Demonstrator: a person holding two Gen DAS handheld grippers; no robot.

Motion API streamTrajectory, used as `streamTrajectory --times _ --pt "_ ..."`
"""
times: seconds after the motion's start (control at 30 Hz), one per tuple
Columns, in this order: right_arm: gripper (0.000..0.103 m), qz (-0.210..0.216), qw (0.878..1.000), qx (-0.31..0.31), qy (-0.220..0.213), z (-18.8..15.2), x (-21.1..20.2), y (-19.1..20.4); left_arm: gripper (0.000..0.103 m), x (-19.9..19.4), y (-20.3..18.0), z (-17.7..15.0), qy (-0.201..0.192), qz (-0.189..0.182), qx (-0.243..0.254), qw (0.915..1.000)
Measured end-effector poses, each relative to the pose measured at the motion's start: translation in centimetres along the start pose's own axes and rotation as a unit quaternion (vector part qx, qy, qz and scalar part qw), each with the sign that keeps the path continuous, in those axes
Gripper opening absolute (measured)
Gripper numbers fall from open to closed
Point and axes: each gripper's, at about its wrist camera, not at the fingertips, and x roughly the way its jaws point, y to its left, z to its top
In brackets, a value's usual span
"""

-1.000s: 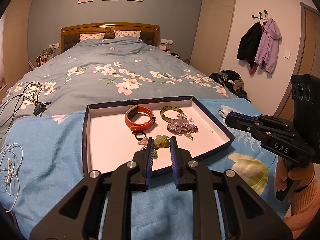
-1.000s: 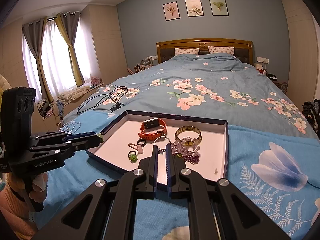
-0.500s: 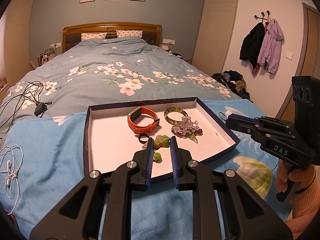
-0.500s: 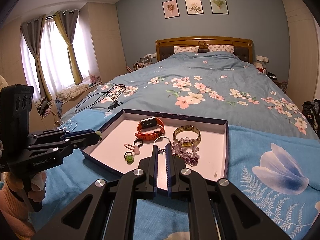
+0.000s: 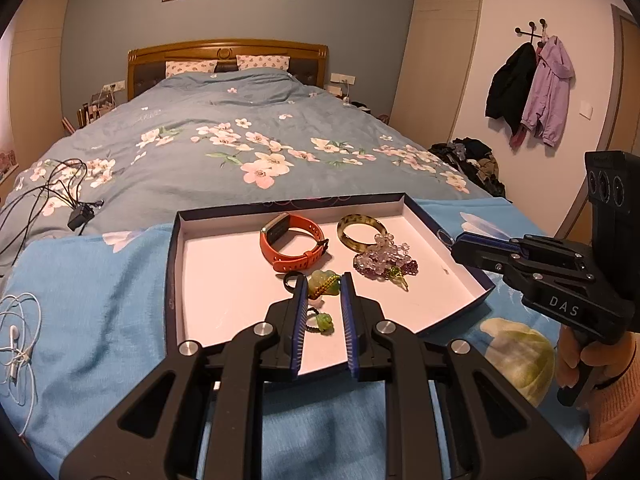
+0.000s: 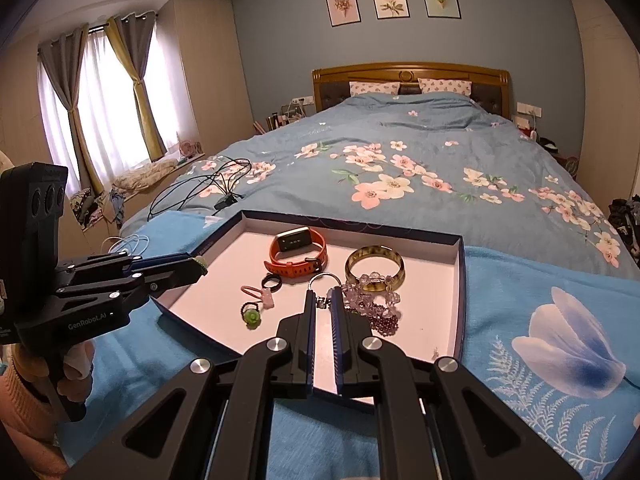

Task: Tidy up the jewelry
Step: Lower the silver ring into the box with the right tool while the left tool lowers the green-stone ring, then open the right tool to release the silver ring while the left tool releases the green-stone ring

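Home bedroom. Big bed [image 6: 420, 152] with wooden headboard [image 6: 410, 74], two pillows [image 5: 226, 65], floral blue duvet [image 5: 248, 148]. Three framed botanical prints [image 6: 390, 0] on the grey-blue wall above. Curtained windows [image 6: 100, 92] at the side, clutter on the sill. Coats [image 5: 528, 92] on wall hooks, clothes heap [image 5: 472, 160] on the floor below. Built-in wardrobe panels [image 5: 436, 60] beside the bed. Charger cables [image 5: 60, 196] and earphones [image 5: 18, 344] lying on the bedding. Shallow box [image 5: 176, 280] of jewelry on a blue blanket [image 6: 540, 320] at the bed's foot.
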Motion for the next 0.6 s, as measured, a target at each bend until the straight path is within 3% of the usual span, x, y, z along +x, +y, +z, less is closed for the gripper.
streamTrajectory --times 0.6 --pt "0.006 -0.023 0.997 0.002 0.077 0.2 5.5 -1.4 0.017 6.2 1.5 -0.5 0.058 0.024 -0.010 0.9980"
